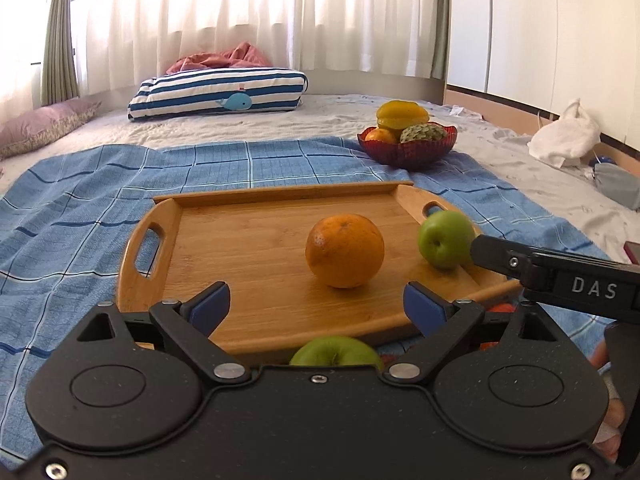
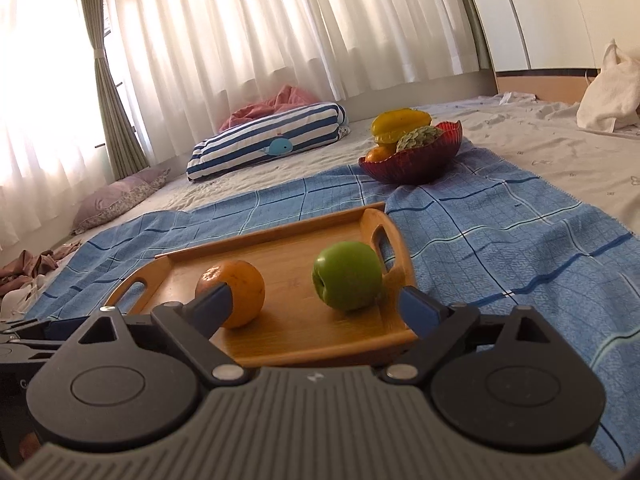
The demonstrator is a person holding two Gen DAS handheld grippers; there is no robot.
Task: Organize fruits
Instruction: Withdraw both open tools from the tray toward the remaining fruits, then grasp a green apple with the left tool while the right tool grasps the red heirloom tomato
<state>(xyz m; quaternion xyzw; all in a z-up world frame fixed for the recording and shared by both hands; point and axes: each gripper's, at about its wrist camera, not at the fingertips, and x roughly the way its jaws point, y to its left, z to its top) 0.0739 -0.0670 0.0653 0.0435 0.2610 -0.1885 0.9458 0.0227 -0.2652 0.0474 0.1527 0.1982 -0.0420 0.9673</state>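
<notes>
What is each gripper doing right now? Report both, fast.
Left gripper: open, holding nothing.
Right gripper: open, holding nothing.

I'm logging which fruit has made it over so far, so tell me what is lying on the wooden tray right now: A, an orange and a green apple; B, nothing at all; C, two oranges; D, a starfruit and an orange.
A: both wrist views show one orange and one green apple resting apart on the wooden tray, while the starfruit sits in the red bowl.
</notes>
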